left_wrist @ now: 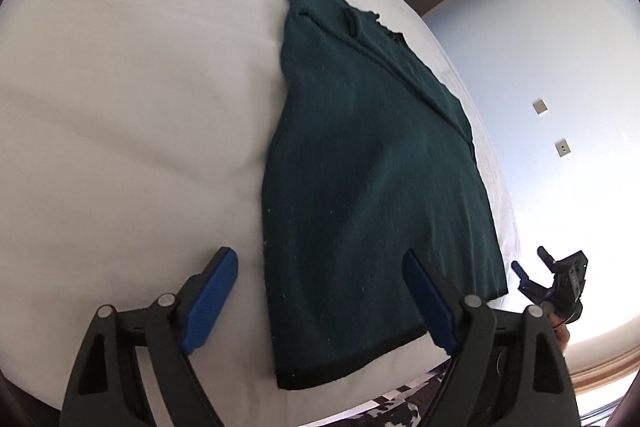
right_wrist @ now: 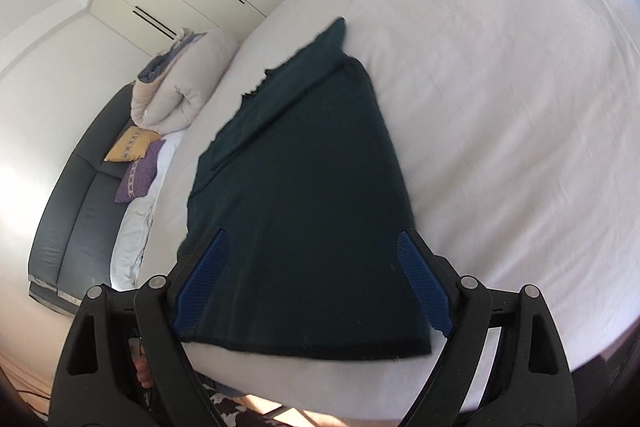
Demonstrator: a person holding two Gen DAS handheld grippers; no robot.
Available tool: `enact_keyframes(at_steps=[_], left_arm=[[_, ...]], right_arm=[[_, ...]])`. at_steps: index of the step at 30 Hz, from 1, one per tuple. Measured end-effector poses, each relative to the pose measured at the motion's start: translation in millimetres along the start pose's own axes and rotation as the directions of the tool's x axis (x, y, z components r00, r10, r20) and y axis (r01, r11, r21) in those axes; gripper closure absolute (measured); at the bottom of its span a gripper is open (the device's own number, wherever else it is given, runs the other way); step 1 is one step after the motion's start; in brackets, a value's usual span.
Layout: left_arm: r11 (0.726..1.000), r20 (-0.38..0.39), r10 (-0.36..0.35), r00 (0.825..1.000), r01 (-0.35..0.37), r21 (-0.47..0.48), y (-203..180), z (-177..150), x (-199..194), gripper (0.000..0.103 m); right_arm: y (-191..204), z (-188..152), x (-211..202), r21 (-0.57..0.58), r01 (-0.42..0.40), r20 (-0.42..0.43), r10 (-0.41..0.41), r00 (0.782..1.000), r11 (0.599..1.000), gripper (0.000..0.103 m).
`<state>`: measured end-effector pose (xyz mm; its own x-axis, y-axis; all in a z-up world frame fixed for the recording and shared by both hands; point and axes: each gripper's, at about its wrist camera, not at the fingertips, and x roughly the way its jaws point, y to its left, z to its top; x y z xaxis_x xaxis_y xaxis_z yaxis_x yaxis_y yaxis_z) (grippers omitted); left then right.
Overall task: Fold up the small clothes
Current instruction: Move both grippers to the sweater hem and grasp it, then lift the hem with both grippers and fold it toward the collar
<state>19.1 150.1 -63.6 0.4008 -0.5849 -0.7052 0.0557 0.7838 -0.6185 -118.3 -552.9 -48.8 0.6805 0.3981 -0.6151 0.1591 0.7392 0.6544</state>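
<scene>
A dark green knitted garment (left_wrist: 372, 163) lies flat on the white bed (left_wrist: 132, 107), folded lengthwise into a long strip with its dark hem nearest me. My left gripper (left_wrist: 320, 263) hovers open over the hem's left corner, one blue pad over the sheet, the other over the cloth. In the right wrist view the same garment (right_wrist: 304, 195) fills the middle, and my right gripper (right_wrist: 312, 243) is open above its hem end, a blue pad over each side edge. Nothing is pinched in either one. The right gripper (left_wrist: 532, 267) also shows past the garment's right edge in the left wrist view.
The white bed (right_wrist: 500, 107) spreads wide to one side of the garment. Beside the bed stands a dark sofa (right_wrist: 76, 195) with a rolled beige duvet (right_wrist: 180, 87), a yellow cushion (right_wrist: 130, 143) and a purple cushion (right_wrist: 140, 175). A patterned rug (left_wrist: 400, 411) lies below the bed's near edge.
</scene>
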Motion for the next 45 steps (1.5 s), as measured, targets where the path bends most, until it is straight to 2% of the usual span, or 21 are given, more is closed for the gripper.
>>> enact_keyframes(at_steps=[3, 5, 7, 9, 17, 24, 27, 29, 31, 36, 39, 40, 41, 45], left_arm=[[1.000, -0.014, -0.019, 1.000, 0.019, -0.008, -0.6, 0.8, 1.6, 0.021], [0.999, -0.055, -0.033, 0.998, 0.033, -0.002, -1.9, 0.9, 6.5, 0.031], [0.999, -0.079, -0.002, 0.997, 0.005, 0.034, -6.2, -0.8, 9.4, 0.035], [0.999, -0.093, -0.002, 0.996, 0.006, 0.041, -7.7, -1.8, 9.7, 0.039], [0.999, -0.135, -0.040, 0.990, 0.038, -0.016, -1.7, -8.4, 14.7, 0.069], [0.996, -0.159, -0.080, 0.984, 0.074, -0.045, -1.0, -11.3, 17.6, 0.074], [0.996, -0.165, -0.077, 0.983, 0.070, -0.047, -1.4, -10.4, 18.7, 0.083], [0.996, -0.165, -0.082, 0.983, 0.073, -0.055, 0.1, -11.0, 18.6, 0.087], [0.995, -0.164, -0.084, 0.983, 0.075, -0.060, 1.9, -12.8, 18.4, 0.090], [0.995, -0.161, -0.090, 0.983, 0.081, -0.059, 3.8, -14.4, 18.0, 0.095], [0.994, -0.155, -0.100, 0.983, 0.091, -0.066, 5.8, -15.5, 15.8, 0.095], [0.993, -0.155, -0.103, 0.983, 0.094, -0.068, 5.9, -15.7, 15.2, 0.096], [0.993, -0.154, -0.106, 0.982, 0.096, -0.069, 6.9, -15.2, 14.4, 0.096], [0.991, -0.149, -0.119, 0.982, 0.107, -0.082, 8.6, -16.0, 11.5, 0.096]], right_arm=[[-17.4, -12.1, 1.9, 0.050, 0.016, -0.045, -0.014, 0.999, 0.999, 0.016], [-23.8, -17.7, 4.4, 0.070, 0.013, -0.070, -0.008, 0.997, 0.997, 0.016], [-24.3, -18.1, 7.5, 0.073, 0.013, -0.076, -0.007, 0.997, 0.997, 0.017], [-26.4, -18.2, 5.6, 0.082, 0.008, -0.074, -0.002, 0.997, 0.997, 0.017], [-37.2, -10.5, 3.0, 0.142, -0.001, -0.103, 0.016, 0.995, 0.990, 0.017], [-42.3, -8.8, 10.2, 0.203, -0.048, -0.152, 0.080, 0.985, 0.978, 0.017], [-40.0, -8.0, 13.3, 0.192, -0.036, -0.175, 0.071, 0.982, 0.981, 0.018], [-42.7, -3.8, 12.3, 0.206, -0.007, -0.173, 0.043, 0.984, 0.979, 0.028], [-46.1, 0.3, 11.2, 0.225, -0.006, -0.170, 0.045, 0.984, 0.974, 0.030], [-40.7, 0.9, 23.5, 0.196, -0.002, -0.237, 0.049, 0.970, 0.981, 0.035], [-40.7, -0.3, 30.1, 0.210, -0.011, -0.255, 0.066, 0.965, 0.978, 0.051], [-40.9, -2.6, 32.5, 0.214, -0.016, -0.264, 0.074, 0.962, 0.977, 0.064], [-40.7, -4.8, 36.9, 0.217, -0.019, -0.278, 0.080, 0.957, 0.976, 0.073], [-39.1, -12.9, 47.8, 0.222, -0.043, -0.283, 0.107, 0.953, 0.974, 0.076]])
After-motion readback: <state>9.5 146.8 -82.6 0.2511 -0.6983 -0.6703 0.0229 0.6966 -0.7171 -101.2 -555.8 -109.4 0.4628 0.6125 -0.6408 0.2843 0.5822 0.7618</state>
